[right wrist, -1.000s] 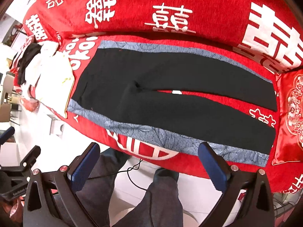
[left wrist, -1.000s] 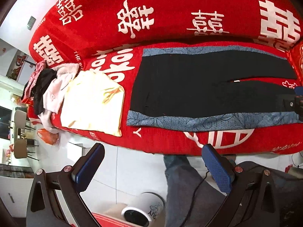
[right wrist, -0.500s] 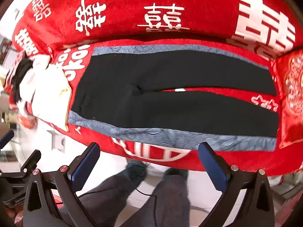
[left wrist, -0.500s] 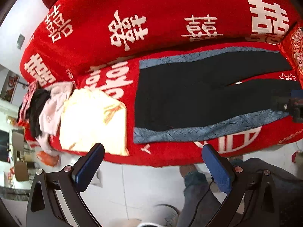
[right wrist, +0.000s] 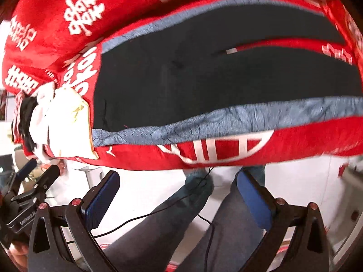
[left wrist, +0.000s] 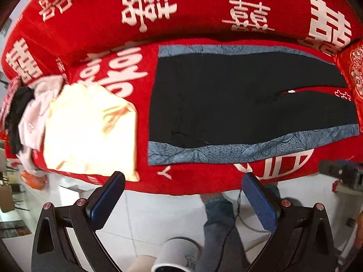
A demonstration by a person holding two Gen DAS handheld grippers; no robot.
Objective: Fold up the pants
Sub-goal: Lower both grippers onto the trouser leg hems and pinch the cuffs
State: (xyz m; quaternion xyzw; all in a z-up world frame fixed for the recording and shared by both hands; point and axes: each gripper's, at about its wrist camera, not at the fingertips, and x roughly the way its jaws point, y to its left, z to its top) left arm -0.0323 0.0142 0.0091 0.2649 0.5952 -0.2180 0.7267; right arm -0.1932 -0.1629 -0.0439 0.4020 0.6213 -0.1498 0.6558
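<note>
Black pants (left wrist: 226, 99) with blue-grey patterned side stripes lie flat and spread out on the red sofa seat (left wrist: 192, 181), waist to the left, legs to the right. They also show in the right wrist view (right wrist: 204, 74). My left gripper (left wrist: 181, 200) is open and empty, held over the floor in front of the sofa edge, below the waist end. My right gripper (right wrist: 177, 198) is open and empty, also in front of the sofa edge, below the near stripe.
A folded cream garment (left wrist: 90, 131) and a pile of clothes (left wrist: 25, 113) lie left of the pants. A red cushion (left wrist: 356, 72) sits at the right. The person's legs (right wrist: 204, 226), a cable and a white cup (left wrist: 177, 256) are on the floor below.
Both grippers have dropped lower and closer to the sofa's front edge. The right view has swung left and tilted. The pants have not moved.
</note>
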